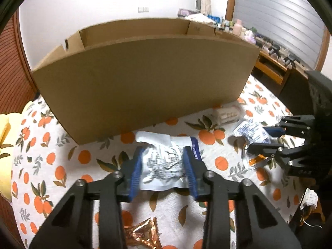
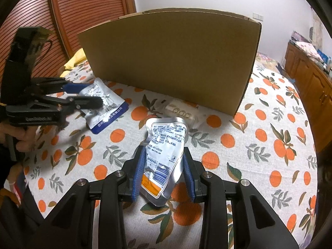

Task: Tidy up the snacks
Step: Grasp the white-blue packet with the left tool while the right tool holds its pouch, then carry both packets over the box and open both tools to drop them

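On the orange-print tablecloth (image 2: 259, 137), before the brown cardboard box (image 1: 145, 83), your left gripper (image 1: 164, 166) clamps the blue-edged silver packet (image 1: 164, 161); your right gripper (image 2: 164, 170) clamps the orange-striped silver pouch (image 2: 166, 145).

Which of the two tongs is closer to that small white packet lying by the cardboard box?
Right. The right tongs, around a silver pouch, sit just short of the white packet; the left tongs are off to its left.
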Demonstrator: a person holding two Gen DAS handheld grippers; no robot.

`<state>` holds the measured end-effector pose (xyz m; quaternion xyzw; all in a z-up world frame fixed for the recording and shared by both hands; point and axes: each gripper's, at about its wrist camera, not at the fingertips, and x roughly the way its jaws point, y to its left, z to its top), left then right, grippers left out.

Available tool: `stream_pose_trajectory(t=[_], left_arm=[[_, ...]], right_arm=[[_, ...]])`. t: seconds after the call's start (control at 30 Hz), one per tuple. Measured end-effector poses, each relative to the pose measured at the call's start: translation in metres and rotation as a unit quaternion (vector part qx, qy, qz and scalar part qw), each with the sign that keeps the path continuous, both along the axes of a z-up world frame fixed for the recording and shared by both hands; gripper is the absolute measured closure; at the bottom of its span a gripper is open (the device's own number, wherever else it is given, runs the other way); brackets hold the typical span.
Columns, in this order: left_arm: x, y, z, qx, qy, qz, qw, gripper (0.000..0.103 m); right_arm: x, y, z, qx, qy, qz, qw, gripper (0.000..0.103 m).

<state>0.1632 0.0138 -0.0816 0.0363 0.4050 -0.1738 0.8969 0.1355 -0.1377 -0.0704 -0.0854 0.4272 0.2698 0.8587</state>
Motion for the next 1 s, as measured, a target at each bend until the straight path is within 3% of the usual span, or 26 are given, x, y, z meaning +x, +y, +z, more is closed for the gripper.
stream_pose_trajectory(t=[0.1, 1.0], left_arm=[[-0.002, 0.002, 0.008, -0.01, -0.008, 0.003, 0.9999, 0.088], [-0.029, -0.02, 0.057, -0.02, -0.07, -0.014, 0.9973, 0.092]], right_arm=[[0.0, 0.0, 0.0, 0.001, 0.001, -0.001, 1.0, 0.069], [-0.01, -0.001, 0.018, -0.002, -0.034, -0.004, 0.999, 0.071]])
